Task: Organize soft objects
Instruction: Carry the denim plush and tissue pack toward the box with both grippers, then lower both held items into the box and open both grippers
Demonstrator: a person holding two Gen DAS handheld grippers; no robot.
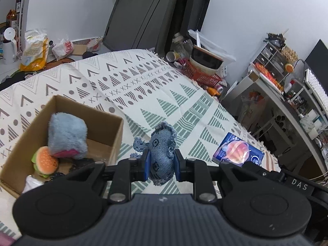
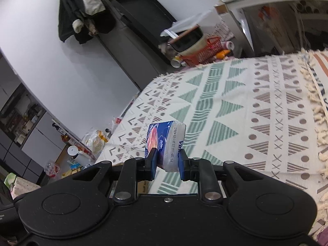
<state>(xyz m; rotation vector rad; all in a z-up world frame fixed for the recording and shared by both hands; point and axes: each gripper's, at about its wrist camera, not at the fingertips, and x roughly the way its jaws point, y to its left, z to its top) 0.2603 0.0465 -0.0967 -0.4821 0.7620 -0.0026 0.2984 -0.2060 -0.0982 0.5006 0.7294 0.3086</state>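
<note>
My left gripper [image 1: 162,165] is shut on a blue denim stuffed toy [image 1: 162,151], held above the patterned blanket [image 1: 143,86]. Just to its left stands an open cardboard box [image 1: 98,114] holding a fluffy grey-blue plush [image 1: 66,135], a plush burger [image 1: 46,162] and some white and dark soft items. My right gripper [image 2: 167,162] is shut on a blue tissue pack [image 2: 166,141], lifted off the blanket [image 2: 246,112]. In the left wrist view that same tissue pack [image 1: 237,150] shows at the right, with the other gripper's black body below it.
A red basket [image 1: 202,74] with stacked bowls stands beyond the bed's far edge, next to cans and bottles. A cluttered desk and shelves [image 1: 287,86] run along the right. Bags and a white kettle [image 1: 9,48] sit at the far left. The blanket has a fringed edge [image 2: 311,94].
</note>
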